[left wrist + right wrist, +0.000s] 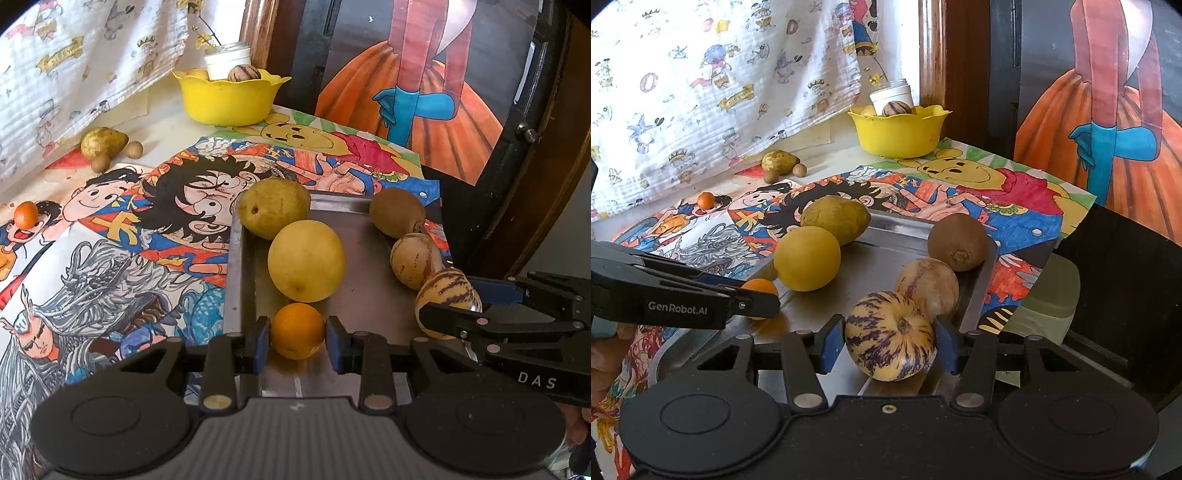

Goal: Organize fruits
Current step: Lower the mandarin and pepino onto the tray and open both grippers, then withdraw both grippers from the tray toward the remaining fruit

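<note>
1. The left gripper [297, 341] pinches a small round orange fruit [297, 330] between its blue pads, at the lower centre of the left wrist view; the fruit sits on the near edge of the rectangular steel tray [369, 295].
2. The right gripper [890, 341] has its pads against both sides of a cream, purple-striped round fruit [890, 336], lower centre of the right wrist view, over the tray's near right side.
3. On the tray's left side lie a large yellow round fruit [306, 260] and, behind it, a green-yellow pear [273, 206], touching.
4. Along the right rim lie a brown kiwi [397, 212] and a pale tan striped fruit [413, 258].
5. A yellow scalloped plastic bowl [227, 98] stands at upper centre, holding more fruit.
</note>
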Action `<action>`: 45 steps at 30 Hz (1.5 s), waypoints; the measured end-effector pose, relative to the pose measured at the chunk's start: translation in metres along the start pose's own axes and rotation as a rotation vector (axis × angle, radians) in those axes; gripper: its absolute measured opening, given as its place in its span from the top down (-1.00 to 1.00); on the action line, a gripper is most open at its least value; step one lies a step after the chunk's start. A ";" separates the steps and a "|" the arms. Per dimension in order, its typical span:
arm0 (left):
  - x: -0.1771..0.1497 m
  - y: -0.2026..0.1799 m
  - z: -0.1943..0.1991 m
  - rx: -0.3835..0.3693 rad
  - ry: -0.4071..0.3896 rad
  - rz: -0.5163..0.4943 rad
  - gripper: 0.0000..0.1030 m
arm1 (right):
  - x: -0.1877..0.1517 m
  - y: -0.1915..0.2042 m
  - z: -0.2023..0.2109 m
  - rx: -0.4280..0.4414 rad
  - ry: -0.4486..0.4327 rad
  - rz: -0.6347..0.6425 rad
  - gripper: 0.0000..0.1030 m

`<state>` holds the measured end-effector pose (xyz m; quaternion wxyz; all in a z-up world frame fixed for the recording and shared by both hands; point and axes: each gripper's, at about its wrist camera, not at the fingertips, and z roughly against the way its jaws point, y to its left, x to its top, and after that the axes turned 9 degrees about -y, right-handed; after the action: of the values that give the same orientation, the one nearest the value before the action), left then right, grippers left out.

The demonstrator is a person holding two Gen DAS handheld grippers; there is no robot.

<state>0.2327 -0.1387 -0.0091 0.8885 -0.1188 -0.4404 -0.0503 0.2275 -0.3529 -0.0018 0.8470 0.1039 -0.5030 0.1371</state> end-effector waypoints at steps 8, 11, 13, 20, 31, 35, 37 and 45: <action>0.000 0.000 0.011 -0.006 -0.006 0.028 -0.09 | 0.000 -0.002 0.017 -0.007 -0.017 -0.038 -0.23; 0.001 -0.001 0.020 0.000 -0.023 0.029 -0.37 | 0.000 0.002 0.028 -0.012 -0.031 -0.040 -0.36; 0.001 -0.001 0.027 0.007 -0.043 0.031 -0.56 | -0.001 0.004 0.035 -0.018 -0.039 -0.043 -0.42; 0.002 0.013 0.057 0.023 -0.078 0.083 -0.90 | 0.002 0.015 0.066 -0.027 -0.060 -0.068 -0.75; 0.002 0.053 0.122 0.130 -0.115 0.058 -0.99 | 0.010 0.055 0.129 0.011 -0.023 -0.075 -0.99; -0.005 0.077 0.143 0.183 -0.117 0.048 -0.99 | 0.015 0.068 0.144 0.050 0.013 -0.080 -0.99; -0.008 0.090 0.151 0.210 -0.117 0.054 -0.99 | 0.021 0.074 0.150 0.073 0.029 -0.079 -0.99; 0.003 0.138 0.181 0.319 -0.164 0.056 -0.99 | 0.078 0.098 0.152 0.152 0.050 -0.028 -0.99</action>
<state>0.1217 0.0413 0.0757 0.8583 0.0076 -0.5101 0.0548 0.1051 -0.2986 0.1419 0.8508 0.1715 -0.4683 0.1656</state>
